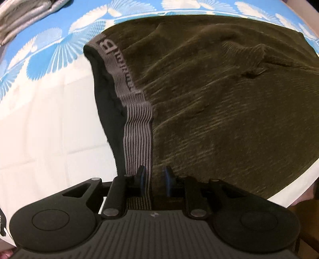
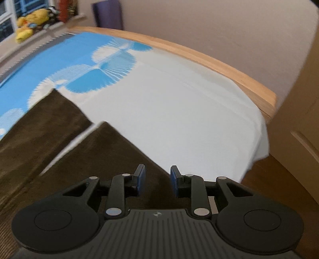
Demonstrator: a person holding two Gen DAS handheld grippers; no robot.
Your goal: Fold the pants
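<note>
- Left hand-held gripper (image 1: 154, 180): points steeply down at the pants (image 1: 229, 103); jaws stand slightly apart, pads not pressing on anything.
- The grey striped waistband (image 1: 137, 129) runs up and away from between the left fingers (image 1: 142, 175); cloth sits in the gap but is not pinched.
- Pants: dark olive, ribbed fabric, spread flat on the bed (image 1: 49, 123) ahead and to the right of the left hand-held gripper; black lining shows just left of the waistband.
- Folded grey cloth (image 1: 26, 16) lies far ahead-left, well apart from the pants.
- Right hand-held gripper (image 2: 157, 180): jaws open with a clear gap, nothing held; blue pads (image 2: 142, 177) visible.
- 2 pant legs (image 2: 49, 123) lie side by side ahead-left of the right hand-held gripper, a thin strip of sheet between them; the nearer leg's hem corner lies under the open jaws.
- Bed: white and blue patterned sheet, wooden frame (image 2: 229, 69) beyond to the right.
- Yellow plush toy (image 2: 30, 24) on the sill, far ahead-left.
</note>
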